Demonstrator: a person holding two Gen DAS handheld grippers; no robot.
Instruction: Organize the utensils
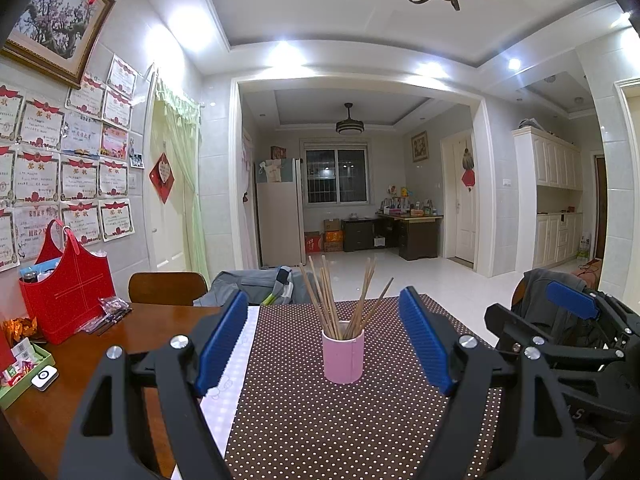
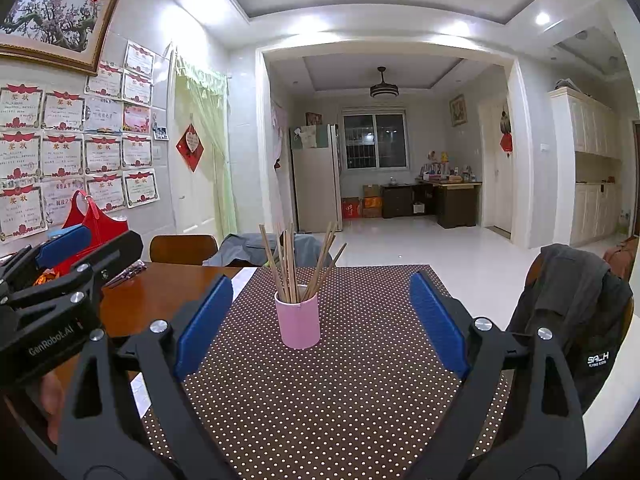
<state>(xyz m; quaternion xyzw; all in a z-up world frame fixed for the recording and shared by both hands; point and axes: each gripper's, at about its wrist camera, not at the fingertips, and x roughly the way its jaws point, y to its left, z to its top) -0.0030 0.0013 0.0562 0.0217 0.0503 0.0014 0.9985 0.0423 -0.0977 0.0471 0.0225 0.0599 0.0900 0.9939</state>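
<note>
My left gripper [image 1: 324, 340] fingers spread wide, nothing between them. My right gripper [image 2: 322, 320] same, spread, holding nothing. Pink cup [image 1: 343, 358] upright on dotted brown mat [image 1: 320, 420], centred ahead of both, apart from fingers. Chopsticks [image 1: 340, 300] bundled inside, fanned outward. Red bag [image 1: 66, 288] left on wooden table [image 1: 120, 340].

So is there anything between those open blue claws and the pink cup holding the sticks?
Nothing: both wrist views show only bare dotted cloth between each open gripper and the pink cup of chopsticks.
</note>
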